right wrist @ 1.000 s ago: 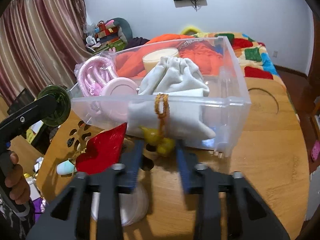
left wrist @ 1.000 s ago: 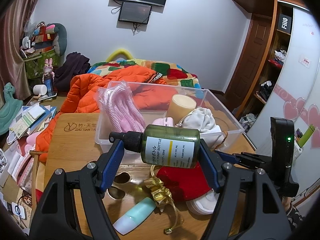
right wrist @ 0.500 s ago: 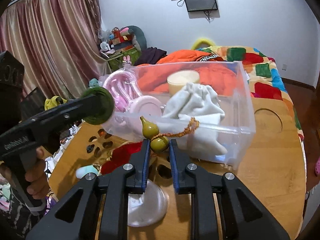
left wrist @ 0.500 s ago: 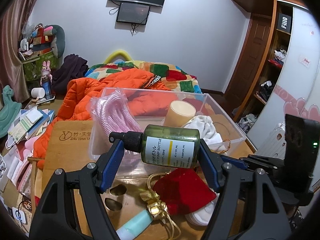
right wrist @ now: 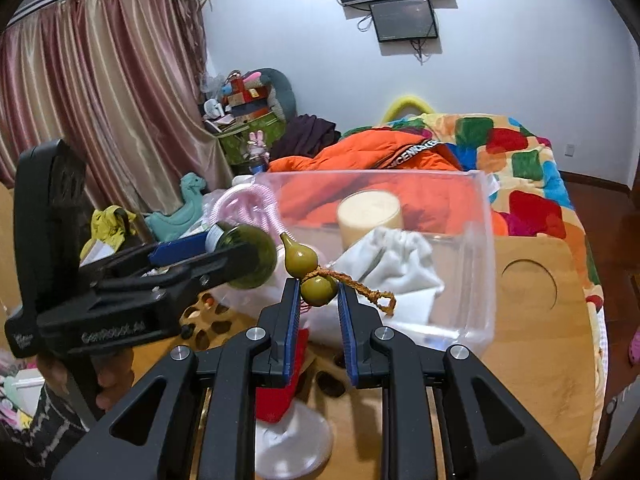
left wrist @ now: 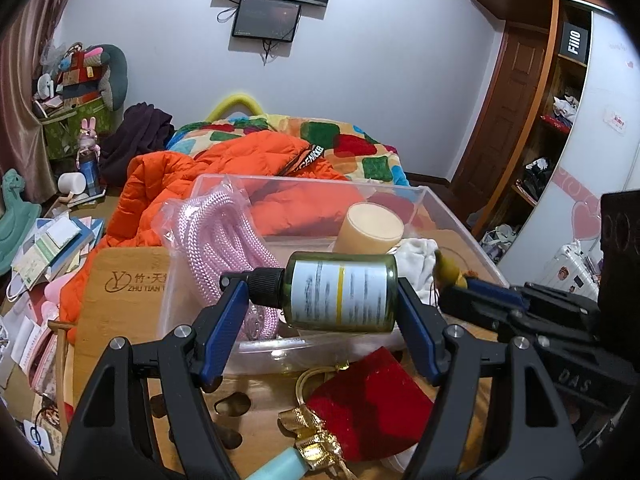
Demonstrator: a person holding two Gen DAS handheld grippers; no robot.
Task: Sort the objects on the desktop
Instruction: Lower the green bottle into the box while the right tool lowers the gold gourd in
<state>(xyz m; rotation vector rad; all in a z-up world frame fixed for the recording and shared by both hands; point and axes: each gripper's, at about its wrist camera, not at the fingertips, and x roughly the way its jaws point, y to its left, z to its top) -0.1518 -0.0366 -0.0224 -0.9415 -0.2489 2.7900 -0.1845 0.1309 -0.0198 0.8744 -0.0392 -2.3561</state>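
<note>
My left gripper [left wrist: 320,304] is shut on a dark green pump bottle [left wrist: 340,292] with a white label, held sideways above the near wall of the clear plastic bin [left wrist: 304,184]. The bottle also shows in the right wrist view [right wrist: 248,258]. My right gripper [right wrist: 318,300] is shut on an olive gourd charm [right wrist: 316,280] with a braided orange cord, held above the bin's near edge [right wrist: 476,320]. In the bin are a pink rope [left wrist: 224,240], a cream candle [left wrist: 374,228] and a white cloth pouch [right wrist: 396,264].
On the wooden table [right wrist: 532,360] in front of the bin lie a red pouch [left wrist: 368,404] with a gold bow, a mint tube [left wrist: 280,466] and a white round lid [right wrist: 296,440]. An orange jacket [left wrist: 224,176] and a bed lie behind the bin.
Both grippers rose and moved toward the bin. The right gripper lifted the gourd charm off the table to rim height. The left still holds the bottle, now over the bin's near wall.
</note>
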